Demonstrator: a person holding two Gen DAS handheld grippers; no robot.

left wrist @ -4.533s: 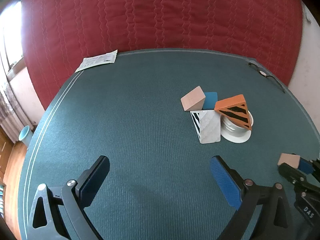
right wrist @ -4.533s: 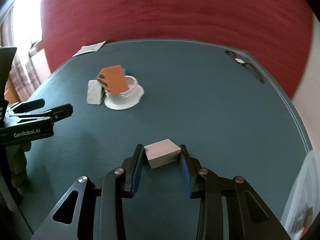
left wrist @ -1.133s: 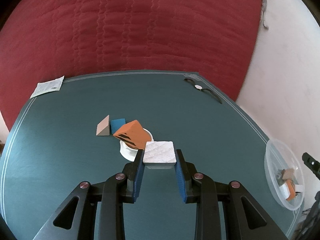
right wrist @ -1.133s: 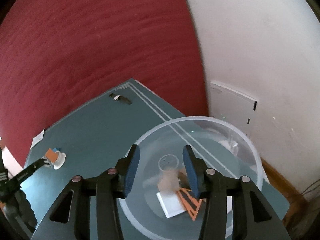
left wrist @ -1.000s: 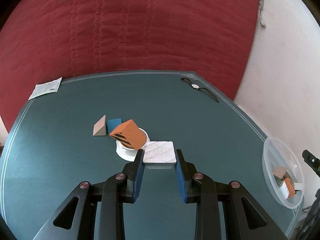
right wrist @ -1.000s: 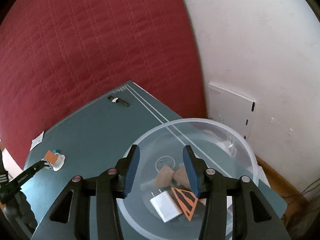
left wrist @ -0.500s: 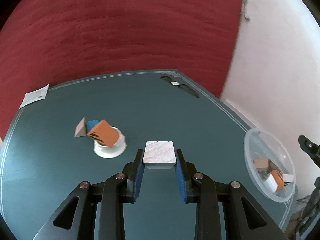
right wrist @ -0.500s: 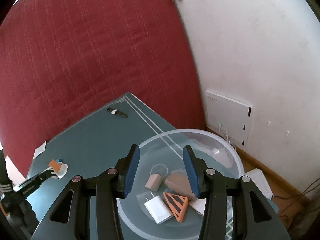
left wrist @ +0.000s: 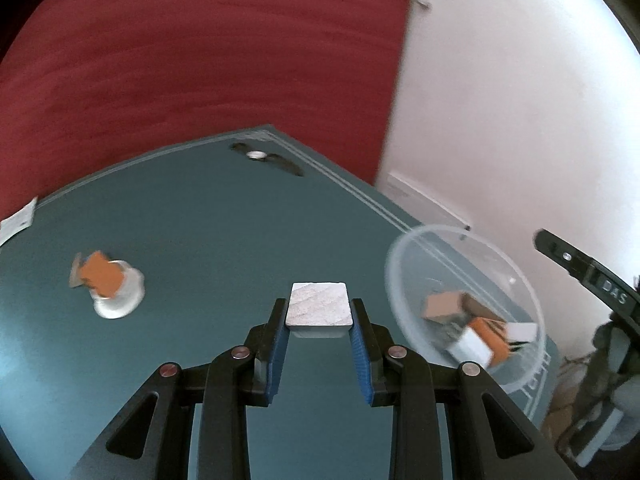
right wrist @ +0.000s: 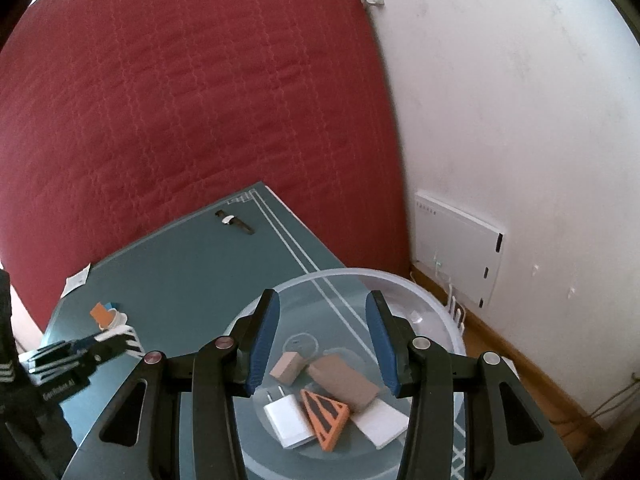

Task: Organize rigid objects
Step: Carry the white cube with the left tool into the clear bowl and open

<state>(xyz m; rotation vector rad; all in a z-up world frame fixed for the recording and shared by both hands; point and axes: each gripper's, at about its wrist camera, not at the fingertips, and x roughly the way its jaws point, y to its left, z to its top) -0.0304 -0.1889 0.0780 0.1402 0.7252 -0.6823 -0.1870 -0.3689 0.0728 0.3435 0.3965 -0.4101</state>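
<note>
Left gripper: jaws clamped on a white marbled block, carried above the teal table; blue pads press both its sides.

Right gripper: jaws parted with nothing between them, held over the clear plastic bowl at the table's right edge.

Bowl contents, near to far: white charger plug, orange wedge with black stripes, flat white piece, large tan block, small tan block. All lie on the bowl's floor, packed close together.

Left part of the table: white round dish with an orange block leaning on it; a blue piece just behind, seen from the right wrist.

Far edge of the table: black wristwatch lying flat near the corner. Far left edge: white paper slip.

Beyond the table: red quilted cloth and white wall.
</note>
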